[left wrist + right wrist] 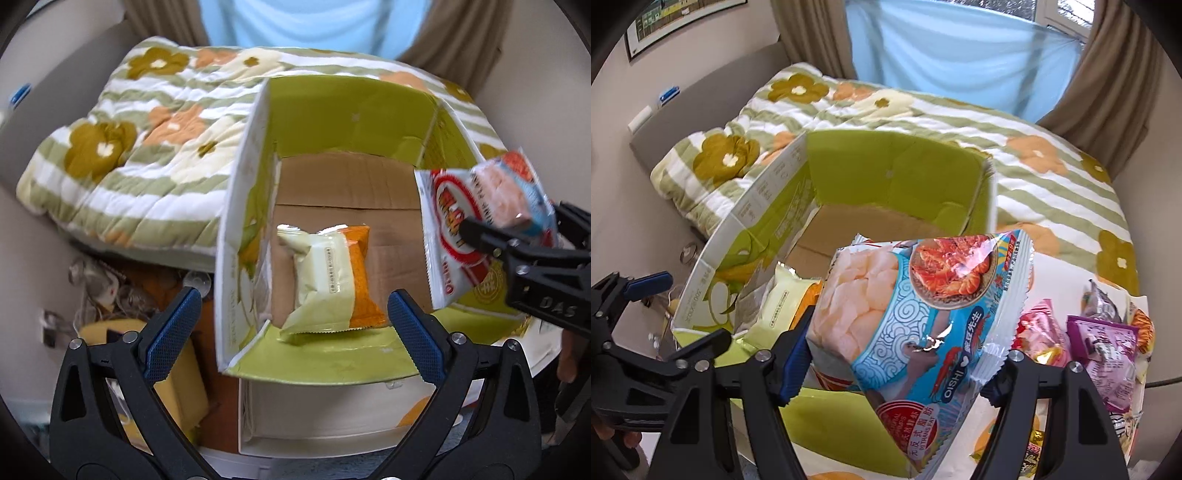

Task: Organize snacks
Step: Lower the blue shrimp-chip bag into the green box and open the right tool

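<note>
An open cardboard box point(332, 206) with green flaps is seen standing against a floral quilt point(147, 155) on the bed. Its left flap is raised steeply, its far flap stands upright, and the near flap is folded down toward the left gripper point(295, 317), so the mouth is bounded on three sides and lowest at the near edge. Most of the brown floor of the box is left bare, toward the far wall and the right side.

Inside, a pale green snack packet point(321, 280) is laid over an orange packet point(364, 273), both pushed against the near left corner.

The left gripper is held wide open with nothing between its blue pads, just in front of the near flap.

The right gripper point(897, 369) is clamped on a prawn cracker bag point(905, 317), which is held above the right edge of the box, tilted, apart from the packets inside.

To the right of the box, more snack packets point(1100, 343) are piled on the bedding.
</note>
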{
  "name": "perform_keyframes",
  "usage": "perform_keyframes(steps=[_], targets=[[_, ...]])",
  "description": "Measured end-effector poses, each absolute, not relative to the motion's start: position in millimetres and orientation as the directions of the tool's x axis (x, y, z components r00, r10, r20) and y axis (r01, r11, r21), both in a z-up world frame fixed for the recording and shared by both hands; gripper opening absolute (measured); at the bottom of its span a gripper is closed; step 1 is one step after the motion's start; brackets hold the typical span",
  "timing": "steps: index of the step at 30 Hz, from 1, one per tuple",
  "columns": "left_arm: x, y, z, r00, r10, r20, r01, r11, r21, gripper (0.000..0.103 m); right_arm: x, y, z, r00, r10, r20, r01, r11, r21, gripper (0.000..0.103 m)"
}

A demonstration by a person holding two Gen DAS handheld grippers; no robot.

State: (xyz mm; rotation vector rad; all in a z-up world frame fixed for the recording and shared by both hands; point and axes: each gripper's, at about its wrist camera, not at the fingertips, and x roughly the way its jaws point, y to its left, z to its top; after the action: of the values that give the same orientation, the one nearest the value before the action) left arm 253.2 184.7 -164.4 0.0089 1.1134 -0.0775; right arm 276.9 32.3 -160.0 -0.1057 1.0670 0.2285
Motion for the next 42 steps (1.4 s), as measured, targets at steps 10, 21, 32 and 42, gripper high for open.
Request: perform_keyframes(steps=[10,21,32,42], targets=[[242,202,-161,0.465,-0.013,-0.885,-0.012,1.000,-0.021,0.100,288,50,-188,0.356,0.142,-0.923,-0.297,0.954,0.032,0.080],[237,205,-162,0.463,-0.028,-0.886,-0.018,0.999,-0.041,0.100,279,47,-188,0.379,0.185,-0.907,-0.291,0.954,0.073,0.103],[221,197,-122,0.559,0.004,-0.829,0.010,1.000,0.012,0.100,262,45,-156,0.433,0.207,-0.877,-0.278,0.956,0.089,0.103],[203,186,-93,0.639,-0.061,-0.766,0.100,0.995,0.004,0.100,230,38,-121,0.547,0.184,-0.817,-0.223,0.972,0.069,0.103]])
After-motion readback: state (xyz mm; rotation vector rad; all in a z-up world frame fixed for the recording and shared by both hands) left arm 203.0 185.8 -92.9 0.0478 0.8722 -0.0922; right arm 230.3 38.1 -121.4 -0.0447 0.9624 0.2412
